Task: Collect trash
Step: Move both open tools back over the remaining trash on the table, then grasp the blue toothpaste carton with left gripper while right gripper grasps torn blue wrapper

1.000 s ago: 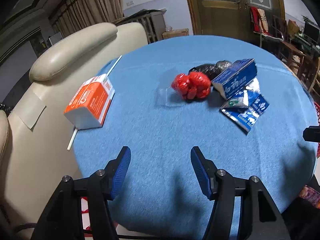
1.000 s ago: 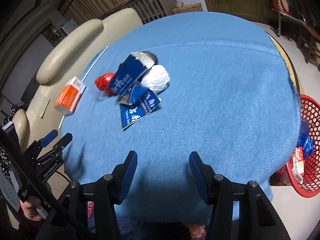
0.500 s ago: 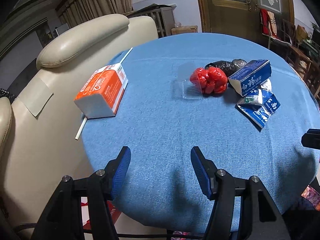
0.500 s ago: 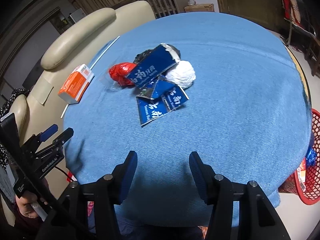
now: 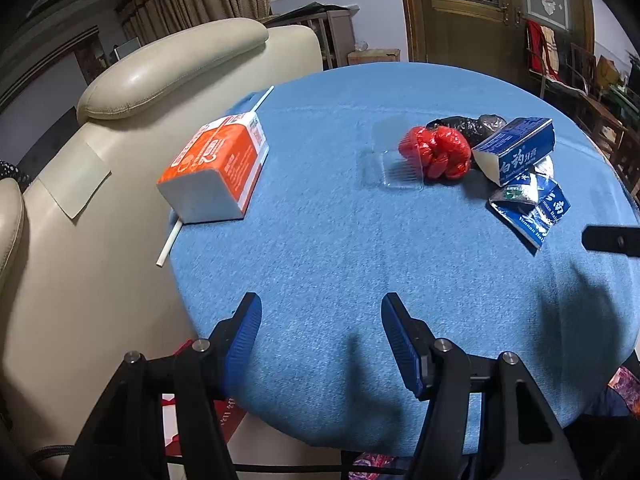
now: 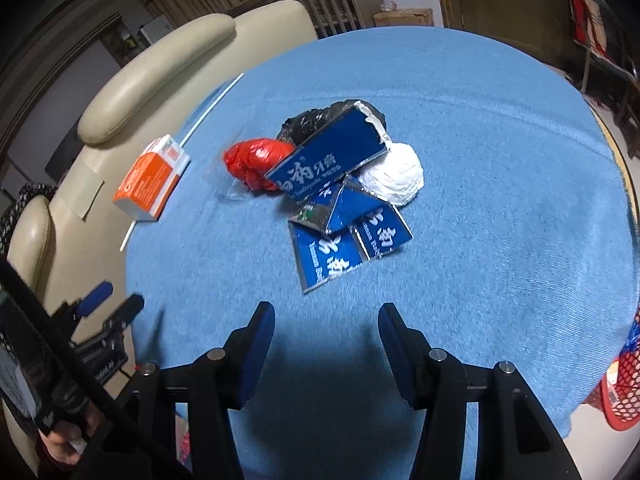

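Observation:
Trash lies on a round blue table (image 5: 340, 248). An orange carton (image 5: 216, 168) lies at its left edge on a white straw (image 5: 170, 240). A red crumpled bag (image 5: 438, 152), a clear plastic tray (image 5: 394, 164), a black bag (image 5: 464, 126), a blue toothpaste box (image 5: 518, 150) and torn blue wrappers (image 5: 530, 208) lie at the right. In the right wrist view the blue box (image 6: 328, 156), the wrappers (image 6: 344, 244) and a white paper wad (image 6: 394, 174) lie ahead. My left gripper (image 5: 320, 330) and my right gripper (image 6: 326, 334) are open and empty above the near edge.
A cream leather armchair (image 5: 120, 128) stands against the table's left side. A red mesh basket (image 6: 622, 392) with trash in it stands on the floor at the table's right. My left gripper also shows at the left of the right wrist view (image 6: 110, 300). A wooden door is behind.
Both grippers have drawn back and turned a little, so the trash pile sits more to the middle of the right view and the carton nearer in the left view. Nothing was grasped.

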Motion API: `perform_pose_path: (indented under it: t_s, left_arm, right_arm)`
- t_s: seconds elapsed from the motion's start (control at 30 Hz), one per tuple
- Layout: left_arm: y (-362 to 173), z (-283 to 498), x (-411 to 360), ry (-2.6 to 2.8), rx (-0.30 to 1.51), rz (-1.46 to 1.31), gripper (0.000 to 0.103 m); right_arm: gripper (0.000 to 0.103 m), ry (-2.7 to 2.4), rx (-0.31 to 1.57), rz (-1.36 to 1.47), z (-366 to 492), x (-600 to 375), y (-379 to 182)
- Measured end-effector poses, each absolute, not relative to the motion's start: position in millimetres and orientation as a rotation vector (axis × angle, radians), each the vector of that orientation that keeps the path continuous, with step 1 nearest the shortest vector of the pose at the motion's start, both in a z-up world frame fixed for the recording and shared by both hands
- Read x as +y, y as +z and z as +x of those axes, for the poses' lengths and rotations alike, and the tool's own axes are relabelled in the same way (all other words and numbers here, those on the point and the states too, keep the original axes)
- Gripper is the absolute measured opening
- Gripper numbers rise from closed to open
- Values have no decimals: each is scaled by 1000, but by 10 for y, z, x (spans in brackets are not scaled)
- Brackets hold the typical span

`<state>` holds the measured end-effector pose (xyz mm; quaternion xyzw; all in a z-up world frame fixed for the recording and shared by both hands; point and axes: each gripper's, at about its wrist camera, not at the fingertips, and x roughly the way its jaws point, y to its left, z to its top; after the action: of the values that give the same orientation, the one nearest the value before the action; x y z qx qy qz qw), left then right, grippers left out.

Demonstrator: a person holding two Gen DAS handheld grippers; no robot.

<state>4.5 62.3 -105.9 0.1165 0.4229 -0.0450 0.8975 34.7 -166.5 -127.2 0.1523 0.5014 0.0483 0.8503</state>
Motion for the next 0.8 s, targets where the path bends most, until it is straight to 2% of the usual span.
perform_pose_path:
  t_s: [0.2, 0.43, 0.8]
  left_arm:
    - [-1108, 59, 741, -92, 894, 231, 63]
    - [-1160, 67, 787, -92, 911, 234, 63]
    - [-1183, 92, 759, -97, 934, 247, 63]
  right_arm:
    - [58, 50, 1040, 455, 500, -1890, -1392]
    - [65, -1, 977, 434, 731, -2043, -1423]
    - [65, 79, 980, 358, 1049, -1842, -1535]
